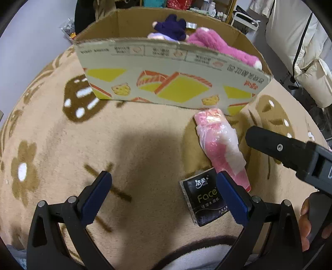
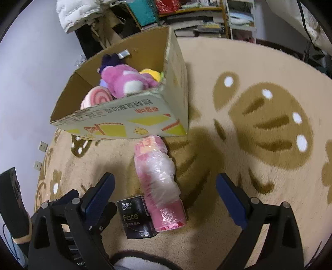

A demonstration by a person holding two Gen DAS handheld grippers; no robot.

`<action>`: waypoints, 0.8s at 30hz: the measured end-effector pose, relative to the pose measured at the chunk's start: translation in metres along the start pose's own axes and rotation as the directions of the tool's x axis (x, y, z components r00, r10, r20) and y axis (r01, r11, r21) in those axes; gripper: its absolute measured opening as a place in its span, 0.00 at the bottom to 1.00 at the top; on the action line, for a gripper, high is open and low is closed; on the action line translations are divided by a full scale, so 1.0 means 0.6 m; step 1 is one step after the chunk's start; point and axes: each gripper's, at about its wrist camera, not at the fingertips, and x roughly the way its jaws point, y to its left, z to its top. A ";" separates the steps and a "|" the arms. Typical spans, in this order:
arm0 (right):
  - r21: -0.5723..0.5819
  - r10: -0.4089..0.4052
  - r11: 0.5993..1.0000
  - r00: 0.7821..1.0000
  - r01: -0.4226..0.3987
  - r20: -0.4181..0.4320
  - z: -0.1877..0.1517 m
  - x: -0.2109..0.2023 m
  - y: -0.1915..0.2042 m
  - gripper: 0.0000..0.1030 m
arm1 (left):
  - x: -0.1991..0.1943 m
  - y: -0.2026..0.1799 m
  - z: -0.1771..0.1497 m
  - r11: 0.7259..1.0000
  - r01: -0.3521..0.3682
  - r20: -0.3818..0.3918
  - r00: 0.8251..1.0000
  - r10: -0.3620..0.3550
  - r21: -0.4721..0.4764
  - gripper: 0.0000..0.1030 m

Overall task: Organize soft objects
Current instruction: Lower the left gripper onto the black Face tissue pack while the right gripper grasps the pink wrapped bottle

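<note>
A pink plastic-wrapped pack (image 1: 222,145) (image 2: 160,184) lies on the beige rug, one end against the cardboard box (image 1: 166,83) (image 2: 128,120). A black "Face" tissue pack (image 1: 204,202) (image 2: 136,218) lies beside its near end. The box holds a pink plush (image 1: 217,44) (image 2: 126,80), a purple plush (image 1: 172,28) (image 2: 110,59), a pink rolled towel (image 2: 97,98) and a yellow plush (image 2: 152,74). My left gripper (image 1: 164,199) is open and empty, left of both packs. My right gripper (image 2: 166,199) is open, straddling the near ends of both packs from above.
The beige rug (image 2: 249,166) with brown flower patterns covers the floor. Bookshelves (image 2: 197,16) and a dark cabinet stand behind the box. White padded bedding (image 1: 300,52) is at the right. The right gripper's body (image 1: 290,153) shows in the left wrist view.
</note>
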 end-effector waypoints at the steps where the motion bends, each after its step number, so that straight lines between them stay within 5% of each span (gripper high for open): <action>1: 0.004 -0.004 1.000 1.000 0.004 -0.008 0.000 0.003 -0.002 0.98 | 0.003 -0.001 0.000 1.000 0.004 -0.007 1.000 -0.004 0.000 0.97; 9: -0.007 -0.019 1.000 0.997 0.019 -0.071 -0.002 0.036 -0.008 0.85 | 0.020 -0.015 -0.003 0.999 0.013 -0.026 1.000 -0.012 0.040 0.97; 24: 0.026 -0.032 0.999 0.991 0.036 -0.132 -0.003 0.073 -0.023 0.84 | 0.055 -0.052 -0.006 0.995 0.009 -0.090 0.996 0.000 0.102 0.97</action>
